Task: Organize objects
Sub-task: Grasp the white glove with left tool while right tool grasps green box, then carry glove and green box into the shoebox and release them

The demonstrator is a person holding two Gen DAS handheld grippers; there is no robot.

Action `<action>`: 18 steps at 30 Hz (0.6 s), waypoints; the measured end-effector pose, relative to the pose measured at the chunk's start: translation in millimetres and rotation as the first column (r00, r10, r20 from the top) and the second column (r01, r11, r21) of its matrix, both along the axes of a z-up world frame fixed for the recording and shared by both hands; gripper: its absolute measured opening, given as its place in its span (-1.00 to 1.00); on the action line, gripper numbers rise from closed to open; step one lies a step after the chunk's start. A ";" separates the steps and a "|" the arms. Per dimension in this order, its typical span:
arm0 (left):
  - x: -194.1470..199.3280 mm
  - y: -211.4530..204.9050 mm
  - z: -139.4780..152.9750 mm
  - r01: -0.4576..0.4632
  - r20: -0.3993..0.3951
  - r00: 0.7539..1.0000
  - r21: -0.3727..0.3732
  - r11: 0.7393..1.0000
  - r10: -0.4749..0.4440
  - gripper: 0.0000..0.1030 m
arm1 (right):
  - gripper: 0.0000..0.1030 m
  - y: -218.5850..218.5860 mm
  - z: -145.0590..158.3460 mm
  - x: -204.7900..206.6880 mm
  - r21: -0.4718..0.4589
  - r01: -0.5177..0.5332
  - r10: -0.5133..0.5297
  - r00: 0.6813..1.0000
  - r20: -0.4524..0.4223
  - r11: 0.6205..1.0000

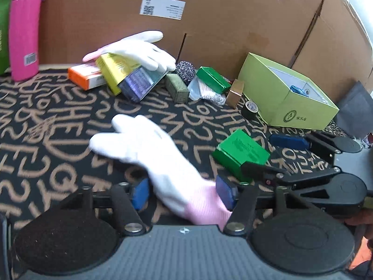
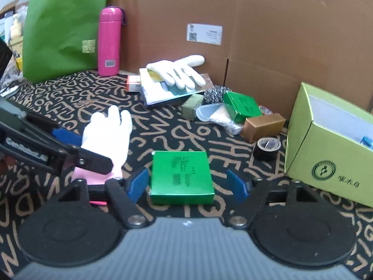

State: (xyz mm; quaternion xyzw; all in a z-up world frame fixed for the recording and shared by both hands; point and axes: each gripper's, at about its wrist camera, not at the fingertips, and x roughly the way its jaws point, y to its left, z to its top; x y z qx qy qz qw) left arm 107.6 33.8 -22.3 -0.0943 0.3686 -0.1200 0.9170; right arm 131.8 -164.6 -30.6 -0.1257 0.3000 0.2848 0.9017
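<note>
A white glove with a pink cuff lies flat on the lettered black mat, its cuff between the blue pads of my left gripper. The cuff touches the right pad; a small gap shows at the left pad, so this gripper is open. A flat green box sits on the mat between the pads of my right gripper, which is open, with a clear gap on the box's right side. The right wrist view shows the left gripper over the glove.
A second white glove rests on a pile of small boxes by the cardboard wall. An open lime-green box stands at the right, a black tape roll and gold box beside it. A pink bottle and green bag stand back left.
</note>
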 end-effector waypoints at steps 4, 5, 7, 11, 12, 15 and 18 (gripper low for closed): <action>9.7 -6.8 -0.9 0.003 0.017 1.000 0.051 0.999 -0.004 -0.26 | 0.44 -3.8 -7.1 9.2 0.046 0.026 -0.024 0.999 -0.039 0.999; 11.2 -7.8 -1.3 0.005 0.020 1.000 0.054 0.999 -0.006 -0.26 | 0.43 -3.8 -9.0 10.5 0.052 0.030 -0.027 0.999 -0.044 0.998; 12.1 -9.9 -2.4 0.004 0.030 1.000 0.066 0.998 -0.006 -0.16 | 0.36 -2.4 -12.7 13.0 0.058 0.031 -0.028 0.998 -0.060 0.998; 9.5 -15.0 -2.7 0.009 0.044 0.999 0.102 0.995 -0.013 -0.40 | 0.19 -0.7 -17.4 10.9 0.061 0.031 -0.027 0.998 -0.062 0.998; 8.8 -14.8 -2.5 0.016 0.042 0.999 0.100 0.995 -0.020 -0.63 | 0.18 -0.7 -16.9 8.7 0.057 0.034 -0.031 0.998 -0.058 0.998; 7.2 -14.7 0.6 0.040 0.023 0.999 0.060 0.997 -0.041 -0.81 | 0.17 -3.3 -14.5 0.4 0.055 0.036 -0.034 0.998 -0.051 0.998; 1.9 -22.7 9.5 0.066 0.045 0.997 0.060 0.996 -0.068 -0.83 | 0.17 -14.0 -8.1 -8.7 0.079 0.050 -0.047 0.998 -0.039 0.996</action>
